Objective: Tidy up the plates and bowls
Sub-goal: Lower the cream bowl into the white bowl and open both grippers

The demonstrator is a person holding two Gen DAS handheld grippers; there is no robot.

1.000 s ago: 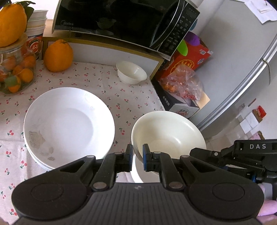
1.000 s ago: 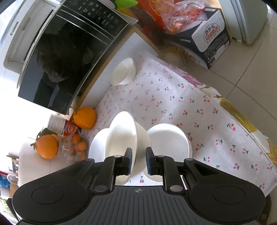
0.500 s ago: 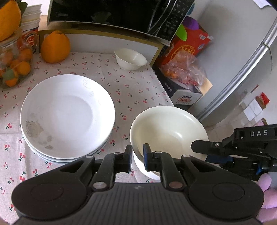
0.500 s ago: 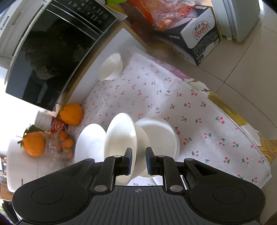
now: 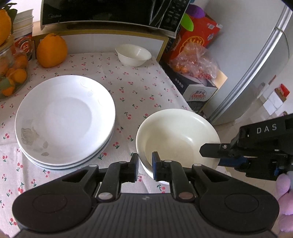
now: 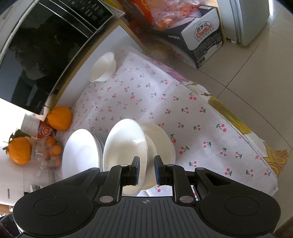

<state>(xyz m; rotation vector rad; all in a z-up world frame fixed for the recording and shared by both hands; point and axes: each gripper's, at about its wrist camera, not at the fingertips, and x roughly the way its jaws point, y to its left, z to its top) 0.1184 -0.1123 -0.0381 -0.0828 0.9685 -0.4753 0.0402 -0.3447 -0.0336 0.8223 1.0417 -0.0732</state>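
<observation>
A cream bowl (image 5: pixel 175 139) is held above the cherry-print tablecloth. My left gripper (image 5: pixel 145 165) is shut on its near rim, and my right gripper (image 6: pixel 146 169) is shut on its opposite rim (image 6: pixel 144 146). The right gripper also shows in the left wrist view (image 5: pixel 210 152) at the bowl's right edge. Under the bowl sits another white dish (image 6: pixel 163 142). A stack of white plates (image 5: pixel 64 119) lies to the left. A small white bowl (image 5: pixel 133 54) stands at the back by the microwave shelf.
A black microwave (image 5: pixel 109 11) sits on a shelf at the back. A large orange (image 5: pixel 52 51) and a jar of small oranges (image 5: pixel 11 76) stand at the left. Boxes (image 5: pixel 196 87) and a fridge (image 5: pixel 256 64) are beyond the table's right edge (image 6: pixel 228 117).
Both grippers have lifted the cream bowl up and pulled back a little, so the table and plates look farther away. Both grips stayed shut on the rim.
</observation>
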